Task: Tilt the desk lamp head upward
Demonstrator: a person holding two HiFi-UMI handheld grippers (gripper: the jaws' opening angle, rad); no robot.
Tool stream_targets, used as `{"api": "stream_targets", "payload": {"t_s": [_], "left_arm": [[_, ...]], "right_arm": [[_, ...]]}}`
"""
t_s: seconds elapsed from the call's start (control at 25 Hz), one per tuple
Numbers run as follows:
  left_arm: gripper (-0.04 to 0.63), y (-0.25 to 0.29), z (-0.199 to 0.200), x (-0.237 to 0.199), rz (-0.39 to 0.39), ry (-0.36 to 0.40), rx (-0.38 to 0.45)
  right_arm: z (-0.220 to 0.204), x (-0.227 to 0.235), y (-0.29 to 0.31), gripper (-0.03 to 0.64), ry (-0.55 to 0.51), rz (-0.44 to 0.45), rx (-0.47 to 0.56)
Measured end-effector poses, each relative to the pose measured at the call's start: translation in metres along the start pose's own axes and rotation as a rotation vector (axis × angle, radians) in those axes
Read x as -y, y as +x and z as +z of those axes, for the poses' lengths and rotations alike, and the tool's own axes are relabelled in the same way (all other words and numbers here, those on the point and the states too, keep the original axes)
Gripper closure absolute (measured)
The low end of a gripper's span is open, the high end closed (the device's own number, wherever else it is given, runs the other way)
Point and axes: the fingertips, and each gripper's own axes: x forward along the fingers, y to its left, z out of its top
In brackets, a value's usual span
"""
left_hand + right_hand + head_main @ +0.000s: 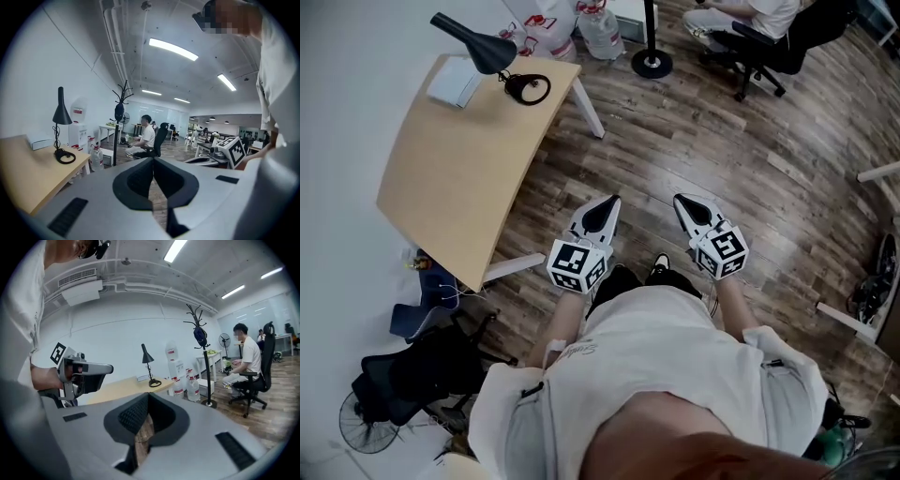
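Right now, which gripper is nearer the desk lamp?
Left. The left gripper is beside the table, well short of the desk lamp; the right gripper is farther out over the floor.

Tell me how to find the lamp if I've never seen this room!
Look for the light wooden desk against the white wall. At its far end stands the desk lamp, right beside a flat white box. It is the only black thing on the desk: a cone-shaped head on a thin stem with a ring-like base.
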Motion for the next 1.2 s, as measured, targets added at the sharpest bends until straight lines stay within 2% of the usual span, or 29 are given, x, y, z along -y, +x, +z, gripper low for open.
{"api": "stream_targets", "payload": {"t_s": [0.16,0.32,0.44,0.64,0.76,1.0,1.2], "left_arm": [[0.580,0.033,0.011,-0.033,0.000,0.009,-0.005],[0.580,0.060,0.017,-0.099,0.006,-0.011,0.019],[0.580,0.082,0.028,-0.144,0.005,-0.063,0.022],[0.580,0.127,0.087,-0.204,-0.011,-0.007,0.101],[0.580,0.144,0.107,-0.247,-0.013,0.012,0.116],[0.580,0.174,0.110,-0.323,0.027,-0.020,0.082],[0.580,0.188,0.108,-0.368,0.114,-0.067,0.070]], "right_arm": [[-0.004,0.018,0.036,0.623,0.028,0.017,-0.031],[0.006,0.032,0.104,0.623,-0.004,0.035,-0.065],[0.033,0.042,0.149,0.623,-0.017,0.036,-0.071],[0.091,0.062,0.221,0.623,-0.128,0.068,-0.052],[0.110,0.075,0.267,0.623,-0.140,0.051,-0.052],[0.125,0.095,0.337,0.623,-0.125,0.062,-0.067],[0.123,0.110,0.388,0.623,-0.106,0.147,-0.114]]}}
